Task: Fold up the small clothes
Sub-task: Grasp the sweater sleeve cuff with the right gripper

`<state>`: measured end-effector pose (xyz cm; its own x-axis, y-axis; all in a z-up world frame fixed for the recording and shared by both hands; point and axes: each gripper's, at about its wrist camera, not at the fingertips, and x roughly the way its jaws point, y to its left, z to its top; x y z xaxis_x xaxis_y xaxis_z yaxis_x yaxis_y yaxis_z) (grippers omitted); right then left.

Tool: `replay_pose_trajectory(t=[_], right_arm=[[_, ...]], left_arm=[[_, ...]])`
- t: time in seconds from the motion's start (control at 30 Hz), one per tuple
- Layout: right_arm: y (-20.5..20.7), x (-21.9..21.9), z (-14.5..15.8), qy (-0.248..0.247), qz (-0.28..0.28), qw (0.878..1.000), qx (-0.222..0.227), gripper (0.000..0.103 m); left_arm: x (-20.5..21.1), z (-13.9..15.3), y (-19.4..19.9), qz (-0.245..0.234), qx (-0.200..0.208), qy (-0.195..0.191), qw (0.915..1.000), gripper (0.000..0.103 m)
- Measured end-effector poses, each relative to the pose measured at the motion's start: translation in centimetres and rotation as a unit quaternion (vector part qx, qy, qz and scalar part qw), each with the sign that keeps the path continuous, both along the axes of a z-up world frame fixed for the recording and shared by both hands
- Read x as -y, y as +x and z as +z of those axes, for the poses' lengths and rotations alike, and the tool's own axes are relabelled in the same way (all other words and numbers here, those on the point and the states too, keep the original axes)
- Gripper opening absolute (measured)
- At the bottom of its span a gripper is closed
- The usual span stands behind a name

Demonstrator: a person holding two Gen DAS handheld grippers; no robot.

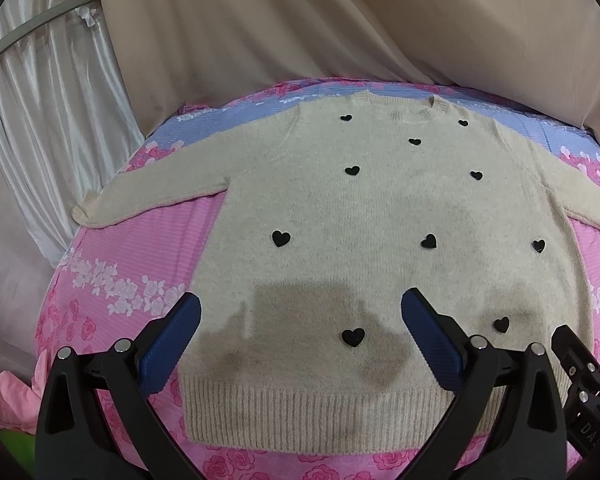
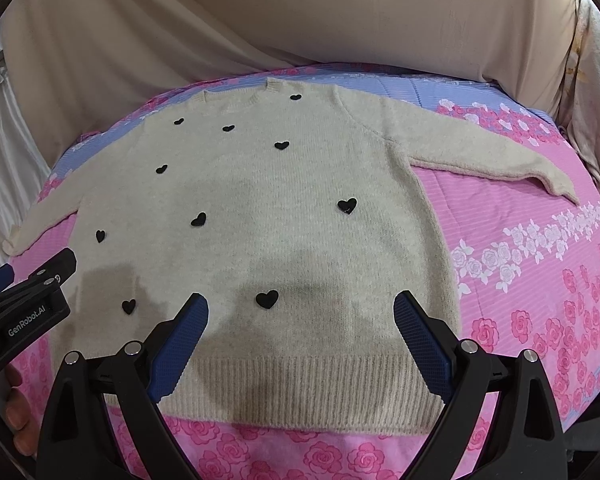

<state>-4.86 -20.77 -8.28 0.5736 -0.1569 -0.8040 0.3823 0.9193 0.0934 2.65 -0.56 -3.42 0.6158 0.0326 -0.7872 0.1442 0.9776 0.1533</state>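
a cream knit sweater [image 1: 380, 208] scattered with small black hearts [image 1: 280, 238], spread flat and face up on a pink rose-print bedspread [image 1: 112, 248], neck away from the grippers, ribbed hem [image 1: 340, 412] nearest, both sleeves stretched out to the sides. probably soft, fuzzy and light, with no stiffness at all: likely to sag and drag wherever lifted, yet grippy enough against the sheet and the blue pads [image 1: 168, 348] not to slip. best taken at a doubled or ribbed edge, judging by the look: a hem corner, a cuff [image 2: 560, 186], or the shoulder seam, pinching both layers together. left gripper [image 1: 300, 344] hovering just above the hem's left half, jaws spread wide, nothing between them, only shadow on the knit below. right gripper [image 2: 300, 344] likewise gaping and empty, poised over the hem's right half. left sleeve [image 1: 148, 196] and right sleeve [image 2: 480, 152] well apart from both tools, off toward the far corners. beige draped cloth [image 1: 340, 20] behind the bed. no fold made yet, apparently.
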Motion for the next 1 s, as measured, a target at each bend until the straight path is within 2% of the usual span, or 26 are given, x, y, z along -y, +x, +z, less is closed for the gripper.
replay_pose_trajectory(t=[0.1,0.17,0.3,0.4,0.47,0.57,0.7,0.8,0.87,0.9,0.97,1.0], right_arm=[[0.1,3.1,0.1,0.004,-0.012,1.000,0.018,0.092],[0.2,7.3,0.3,0.009,-0.044,0.999,0.030,0.092],[0.2,19.5,-0.3,0.038,-0.140,0.989,0.039,0.092],[-0.6,29.4,-1.6,0.067,-0.232,0.970,0.036,0.092],[-1.5,35.3,-2.6,0.092,-0.288,0.952,0.037,0.091],[-2.4,40.9,-4.2,0.122,-0.335,0.933,0.038,0.090],[-2.4,44.3,-6.7,0.168,-0.362,0.916,0.035,0.089],[-2.3,45.3,-8.2,0.195,-0.370,0.907,0.042,0.085],[-2.0,45.6,-8.1,0.182,-0.369,0.910,0.058,0.083],[-1.7,45.9,-8.2,0.178,-0.367,0.911,0.057,0.080],[-1.3,46.6,-8.1,0.179,-0.358,0.914,0.069,0.067],[-1.0,47.2,-8.2,0.187,-0.356,0.913,0.072,0.053]], left_arm=[[-0.2,-0.4,0.8,-0.005,-0.024,-0.029,0.9993,0.098],[-0.3,-0.6,1.3,-0.001,-0.038,-0.053,0.9979,0.098],[-0.4,-1.0,2.7,0.022,-0.049,-0.090,0.9945,0.098],[0.3,-1.1,3.4,0.030,-0.042,-0.093,0.9943,0.098],[0.9,-1.1,3.9,0.034,-0.042,-0.093,0.9942,0.098],[2.1,-1.2,4.6,0.038,-0.041,-0.091,0.9943,0.098],[4.0,-2.1,5.2,0.035,-0.048,-0.080,0.9951,0.098],[5.4,-2.7,5.6,0.033,-0.058,-0.073,0.9951,0.098],[6.2,-3.0,5.9,0.035,-0.061,-0.073,0.9948,0.098],[6.5,-3.0,6.0,0.035,-0.062,-0.074,0.9947,0.098],[7.1,-3.1,6.2,0.037,-0.063,-0.075,0.9945,0.098],[7.3,-3.1,6.2,0.036,-0.064,-0.075,0.9945,0.098]])
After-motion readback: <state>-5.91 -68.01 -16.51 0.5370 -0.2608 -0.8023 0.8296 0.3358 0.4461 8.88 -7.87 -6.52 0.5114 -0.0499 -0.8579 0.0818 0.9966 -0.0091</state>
